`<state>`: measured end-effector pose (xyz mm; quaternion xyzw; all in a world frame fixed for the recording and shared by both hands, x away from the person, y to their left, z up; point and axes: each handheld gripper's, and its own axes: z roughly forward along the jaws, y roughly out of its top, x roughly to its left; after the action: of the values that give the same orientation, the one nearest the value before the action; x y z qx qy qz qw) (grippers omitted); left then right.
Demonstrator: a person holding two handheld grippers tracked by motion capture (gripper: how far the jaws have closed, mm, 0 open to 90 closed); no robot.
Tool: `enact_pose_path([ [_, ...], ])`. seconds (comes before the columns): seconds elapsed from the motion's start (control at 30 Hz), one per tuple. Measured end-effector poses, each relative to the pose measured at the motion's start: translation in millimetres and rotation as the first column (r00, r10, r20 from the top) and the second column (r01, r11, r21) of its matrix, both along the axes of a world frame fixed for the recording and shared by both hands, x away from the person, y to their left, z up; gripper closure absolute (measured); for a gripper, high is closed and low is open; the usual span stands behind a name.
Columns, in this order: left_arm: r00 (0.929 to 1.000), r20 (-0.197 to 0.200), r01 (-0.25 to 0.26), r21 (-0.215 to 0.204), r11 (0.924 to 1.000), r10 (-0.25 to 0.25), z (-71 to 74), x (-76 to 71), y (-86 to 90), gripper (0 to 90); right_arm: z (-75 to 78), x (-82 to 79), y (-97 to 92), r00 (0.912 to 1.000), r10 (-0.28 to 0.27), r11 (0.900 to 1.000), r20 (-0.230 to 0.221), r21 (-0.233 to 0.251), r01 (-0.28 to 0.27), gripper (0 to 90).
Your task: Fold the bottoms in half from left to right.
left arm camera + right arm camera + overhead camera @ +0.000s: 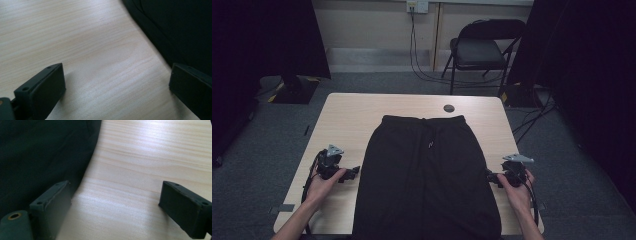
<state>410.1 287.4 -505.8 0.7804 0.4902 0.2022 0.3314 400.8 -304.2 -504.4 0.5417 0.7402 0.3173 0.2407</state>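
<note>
The table (347, 117) carries black shorts (424, 175) laid flat down its middle, waistband at the far side, legs running to the near edge and perhaps a little over it. That overhang is the first risk: a pull on one side alone could, I judge, drag the whole garment toward the person and off the table.

The shorts' left edge (152, 42) and right edge (92, 152) each lie just beside a gripper. The cloth is dark and thin against pale wood, so a jaw that comes in too high may skate over the hem and close on nothing; one that digs too low may scrape the tabletop and bunch the fabric instead of pinching it.

The left gripper (353, 173) rests low at the left edge, jaws spread wide and empty, bare wood between them, one jaw close against the cloth. The right gripper (490, 176) sits likewise at the right edge, released, holding nothing, one jaw at the hem. If the two close at unequal heights along the sides, any fold will likely come out skewed.

The drawstring (426, 131) near the waistband could snag or shift.
</note>
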Motion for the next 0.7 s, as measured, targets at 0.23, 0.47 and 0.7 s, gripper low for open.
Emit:
enact_pose_path([
  [0.23, 0.9998, -0.018, -0.003, 0.002, 1.0, 0.003, 2.8, -1.8, -1.1, 2.2, 1.8, -0.3, -0.6, 0.9999, 0.008, 1.0, -0.006, -0.005, -0.008, 15.5],
  [0.47, 0.9994, -0.012, 0.033, 0.03, 0.999, -0.033, 11.8, -10.5, -0.9, 18.7, 32.4, -11.1, -2.9, 0.9967, 0.004, 0.9988, 0.081, 0.049, -0.008, 19.1],
  [0.7, 0.9896, 0.1, 0.103, 0.018, 0.9946, -0.104, 40.7, -20.3, -17.8, 27.3, 57.0, -26.0, 44.1, 0.9817, 0.134, 0.9879, 0.135, 0.06, -0.143, 19.9],
])
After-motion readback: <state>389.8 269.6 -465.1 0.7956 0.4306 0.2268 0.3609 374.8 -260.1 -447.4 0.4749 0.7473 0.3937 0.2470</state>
